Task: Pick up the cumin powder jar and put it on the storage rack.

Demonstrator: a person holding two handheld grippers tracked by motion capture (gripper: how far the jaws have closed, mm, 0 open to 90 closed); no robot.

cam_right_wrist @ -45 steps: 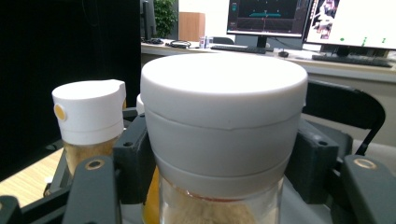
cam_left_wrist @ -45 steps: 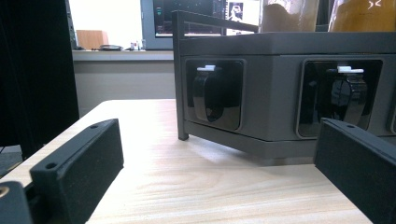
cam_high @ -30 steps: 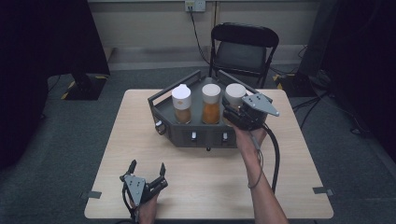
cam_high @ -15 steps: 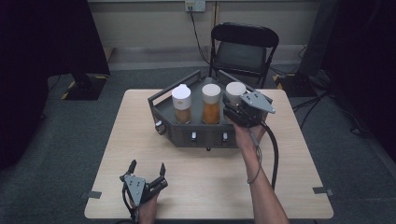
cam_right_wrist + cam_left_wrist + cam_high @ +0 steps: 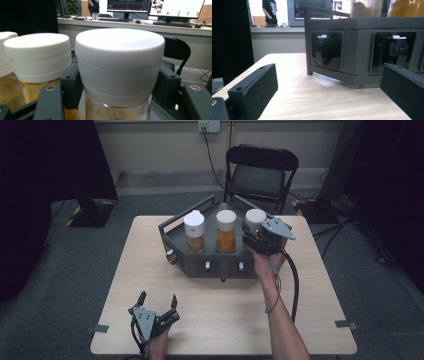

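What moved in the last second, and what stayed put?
Not much. The right tongs stay shut on the white lid of the right jar in the grey tray; hand and jar eased slightly toward the middle jar. Nothing was grabbed or let go. The left tongs still rest open near the table's front edge, and the left jar hasn't moved.

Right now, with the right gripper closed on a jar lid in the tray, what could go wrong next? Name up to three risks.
1. The right gripper clamps only the white lid of the right jar; if the lid is loose, lifting might leave the jar behind.
2. The middle jar stands close beside it, so a sideways move could knock it.
3. The left gripper rests open, apart from the grey tray, so nothing steadies the tray.
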